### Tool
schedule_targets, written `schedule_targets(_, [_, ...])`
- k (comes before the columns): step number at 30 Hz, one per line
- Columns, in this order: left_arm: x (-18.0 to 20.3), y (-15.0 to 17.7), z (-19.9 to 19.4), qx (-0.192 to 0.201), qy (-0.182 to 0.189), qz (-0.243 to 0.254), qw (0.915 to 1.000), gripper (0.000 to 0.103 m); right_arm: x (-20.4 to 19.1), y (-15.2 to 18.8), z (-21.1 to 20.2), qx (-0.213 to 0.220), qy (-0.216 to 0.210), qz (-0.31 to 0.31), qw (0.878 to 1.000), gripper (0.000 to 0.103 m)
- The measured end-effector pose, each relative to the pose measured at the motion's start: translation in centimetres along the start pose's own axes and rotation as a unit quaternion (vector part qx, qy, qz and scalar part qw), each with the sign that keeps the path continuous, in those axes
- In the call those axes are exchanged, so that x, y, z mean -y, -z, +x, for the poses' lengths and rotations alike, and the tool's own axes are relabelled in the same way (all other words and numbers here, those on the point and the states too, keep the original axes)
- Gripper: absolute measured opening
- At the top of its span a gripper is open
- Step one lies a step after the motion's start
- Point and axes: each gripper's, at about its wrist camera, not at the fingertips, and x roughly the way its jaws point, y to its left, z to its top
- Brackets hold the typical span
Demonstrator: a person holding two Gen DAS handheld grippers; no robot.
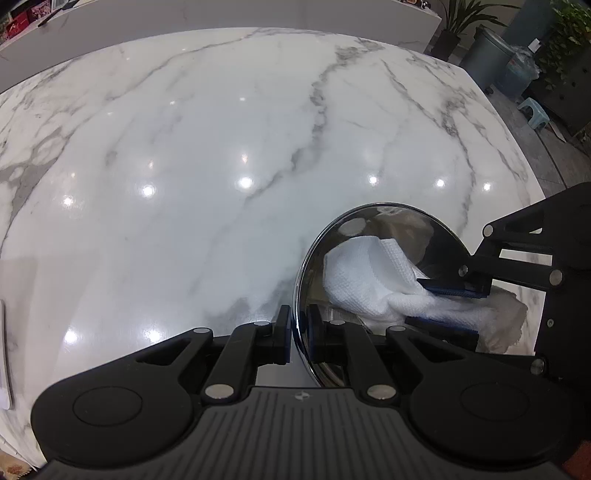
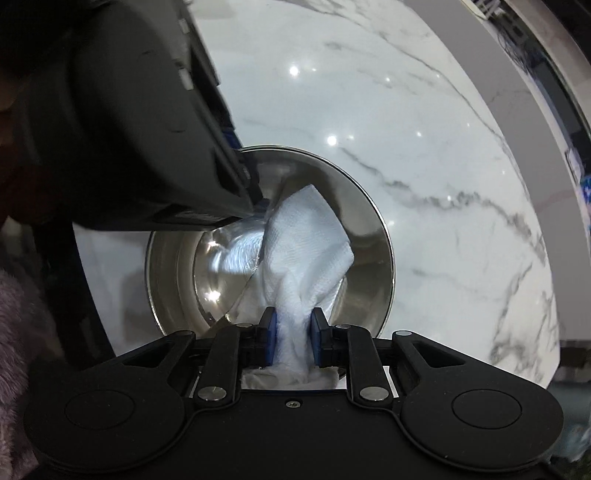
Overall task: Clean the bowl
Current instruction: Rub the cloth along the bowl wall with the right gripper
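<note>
The steel bowl [image 1: 373,266] stands on the marble worktop [image 1: 207,155], its near rim pinched by the closed left tongs [image 1: 295,328]. The right tongs [image 2: 293,328] grip a white paper towel [image 2: 306,251] tightly; I would press it against the inner wall and sweep around while the left side stays firm.

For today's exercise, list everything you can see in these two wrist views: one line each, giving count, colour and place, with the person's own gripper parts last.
Bowl: one, shiny steel, on the marble top, rim pinched by the left gripper.
Paper towel: one, white, crumpled, reaching into the bowl.
Table: one, white marble with grey veins.
Bin: one, grey, on the floor beyond the table's far right corner.
Potted plant: one, green, beside the bin.
Stool: one, pale blue, on the floor.
Left gripper: black, blue pads, shut on the bowl's rim.
Right gripper: black, blue pads, shut on the paper towel.
</note>
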Motion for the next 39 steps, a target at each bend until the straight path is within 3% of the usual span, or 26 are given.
schedule_targets(2, [-0.1, 0.1, 0.0, -0.001, 0.003, -0.008, 1.0, 0.008, 0.1, 0.0, -0.1, 0.001, -0.003, 0.004, 1.0, 0.017])
schedule_targets(6, [-0.3, 0.6, 0.0, -0.017, 0.019, -0.029, 0.9992, 0.033, 0.5, 0.1, -0.2, 0.002, -0.01, 0.017, 1.0, 0.017])
schedule_targets(9, [-0.3, 1.3, -0.3, -0.027, 0.039, -0.037, 0.9982, 0.034, 0.9, 0.3, -0.4, 0.004, -0.017, 0.028, 0.999, 0.017])
schedule_targets(13, [-0.3, 1.8, -0.5, -0.037, 0.051, -0.036, 0.9974, 0.032, 1.4, 0.6, -0.7, 0.007, -0.026, 0.044, 0.999, 0.017])
schedule_targets(15, [-0.2, 1.7, -0.6, -0.034, 0.052, -0.034, 0.9974, 0.023, 1.7, 0.7, -0.9, 0.009, -0.033, 0.053, 0.998, 0.017])
schedule_targets(19, [-0.2, 1.2, -0.5, -0.029, 0.044, -0.035, 0.998, 0.018, 2.0, 1.0, -1.1, 0.008, -0.049, 0.066, 0.997, 0.017])
schedule_targets(24, [0.3, 0.4, -0.3, -0.017, 0.009, -0.017, 0.9997, 0.007, 2.8, 1.1, -1.4, 0.012, -0.129, 0.114, 0.985, 0.017])
schedule_targets(29, [1.1, 0.0, -0.1, -0.01, -0.016, 0.002, 0.9998, 0.007, 3.7, 1.1, -1.2, 0.025, -0.199, 0.159, 0.967, 0.017])
schedule_targets(39, [1.3, -0.2, -0.1, -0.009, -0.026, 0.014, 0.9995, 0.008, 4.5, 1.4, -1.3, 0.025, -0.214, 0.178, 0.96, 0.018])
